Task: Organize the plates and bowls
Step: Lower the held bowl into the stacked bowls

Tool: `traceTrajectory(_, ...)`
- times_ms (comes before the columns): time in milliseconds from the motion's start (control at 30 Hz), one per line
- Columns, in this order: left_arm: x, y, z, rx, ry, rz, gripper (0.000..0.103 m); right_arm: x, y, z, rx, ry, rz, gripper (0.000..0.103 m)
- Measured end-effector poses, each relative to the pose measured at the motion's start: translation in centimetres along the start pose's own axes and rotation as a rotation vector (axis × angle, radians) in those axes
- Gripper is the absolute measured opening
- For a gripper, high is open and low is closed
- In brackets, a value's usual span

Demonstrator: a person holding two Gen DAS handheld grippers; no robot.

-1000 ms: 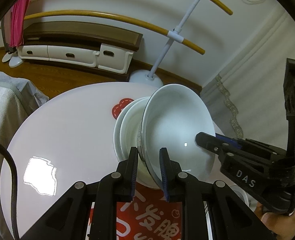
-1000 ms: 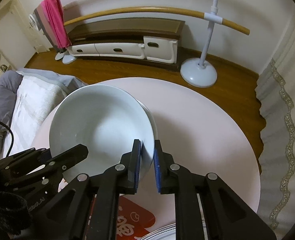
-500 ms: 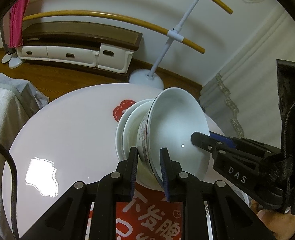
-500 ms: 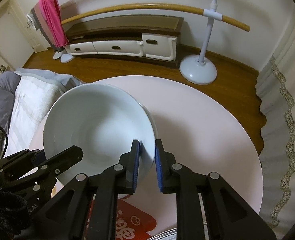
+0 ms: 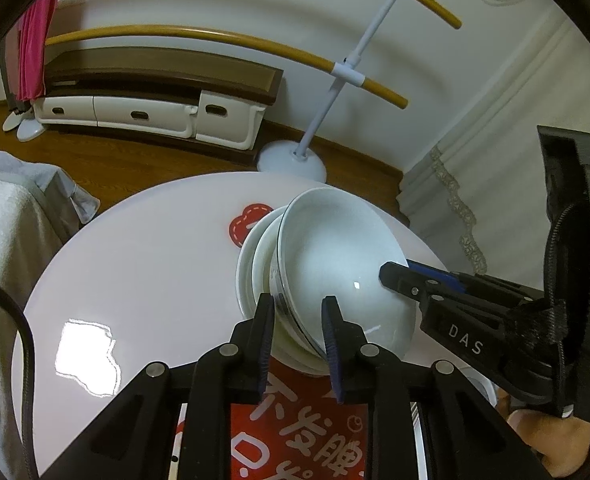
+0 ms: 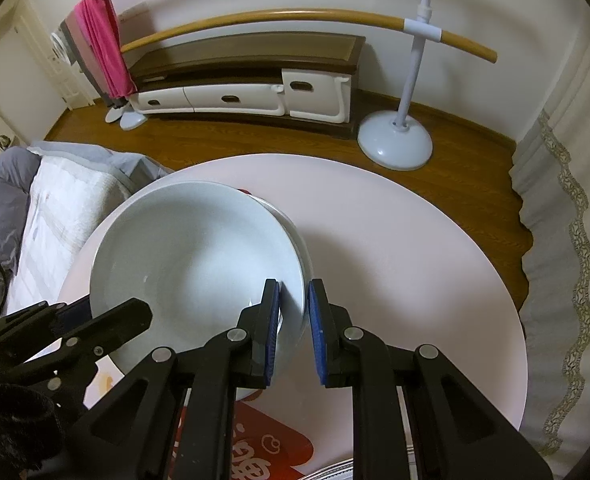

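A white bowl (image 5: 335,256) (image 6: 195,256) leans tilted on a stack of white dishes (image 5: 255,272) (image 6: 299,240) on the round pale table (image 5: 135,280). My left gripper (image 5: 297,320) is shut on the bowl's near rim in the left wrist view. Opposite it, my right gripper (image 6: 293,308) is shut on the other rim. Each gripper also shows in the other's view: the right gripper (image 5: 395,276) at the bowl's right edge, the left gripper (image 6: 135,312) at its lower left. A hand (image 5: 547,440) holds the right gripper.
A red printed mat (image 5: 303,432) lies on the table in front of the stack, a red sticker (image 5: 241,226) behind it. A striped plate rim (image 6: 335,472) shows at the table's near edge. Bedding (image 6: 55,200) borders the left; a rack's base (image 6: 395,140) stands on the floor beyond.
The bowl has sunk a little and sits closer onto the stack. Both grippers have stayed on its rim, almost in the same place.
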State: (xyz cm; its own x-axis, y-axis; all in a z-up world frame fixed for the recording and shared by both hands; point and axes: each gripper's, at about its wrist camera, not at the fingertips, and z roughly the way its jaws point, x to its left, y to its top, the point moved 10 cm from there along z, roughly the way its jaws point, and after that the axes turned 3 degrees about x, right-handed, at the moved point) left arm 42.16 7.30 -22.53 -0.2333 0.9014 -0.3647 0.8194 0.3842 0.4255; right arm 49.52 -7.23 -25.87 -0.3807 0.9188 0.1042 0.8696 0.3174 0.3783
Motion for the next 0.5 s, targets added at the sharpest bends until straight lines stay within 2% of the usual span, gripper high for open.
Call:
traceTrajectory(267,0.07,-0.21,-0.01,0.011,0.009,-0.003,0.022,-0.03,0.01,-0.11,-0.003,0.013,0.007,0.017)
traceTrajectory(367,0.00,-0.04,-0.03,0.012,0.011,0.001,0.029,0.10,-0.15,-0.12,-0.002,0.027,0.013,0.021)
traceTrajectory(433,0.03,0.01,-0.08,0.011,0.017,0.001,0.029,0.11,-0.23,-0.07,0.000,0.030,0.018,0.026)
traceTrajectory(500,0.06,0.02,-0.11,0.011,0.020,0.000,0.029,0.05,-0.36,0.06,0.003,0.029,0.021,0.027)
